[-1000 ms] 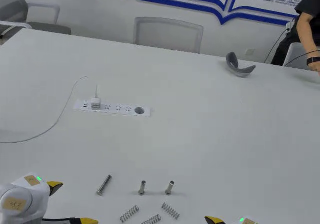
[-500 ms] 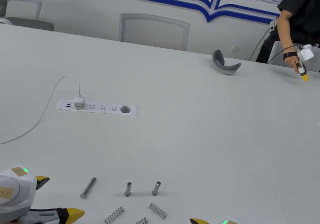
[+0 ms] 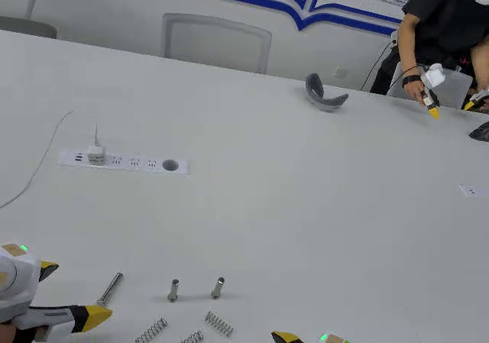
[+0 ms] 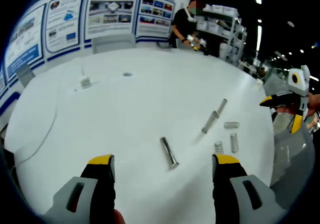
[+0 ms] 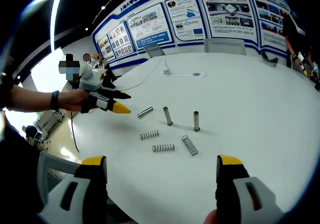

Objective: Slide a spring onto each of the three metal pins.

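Three springs (image 3: 218, 324) lie loose near the table's (image 3: 321, 221) near edge, none yet on a pin. Just behind them stand two upright pins (image 3: 173, 290). The lying pin (image 3: 109, 289) rests on its side to their left.

The left gripper (image 3: 72, 291) hovers beside the lying pin, jaws apart and empty. The right gripper (image 5: 160, 161) waits at the near edge, jaws likewise apart, holding nothing.

We judge the step in hand to be the first pick. To do it well, we pinch a spring lightly across its coils near one end, keep its axis in line with an upright pin, and lower it straight so the pin does not topple. The lying pin wants steadying by the other claw.

Against half a second ago: our view has swung, the layout of pins and springs is unchanged, and the left gripper is slightly nearer the lying pin.
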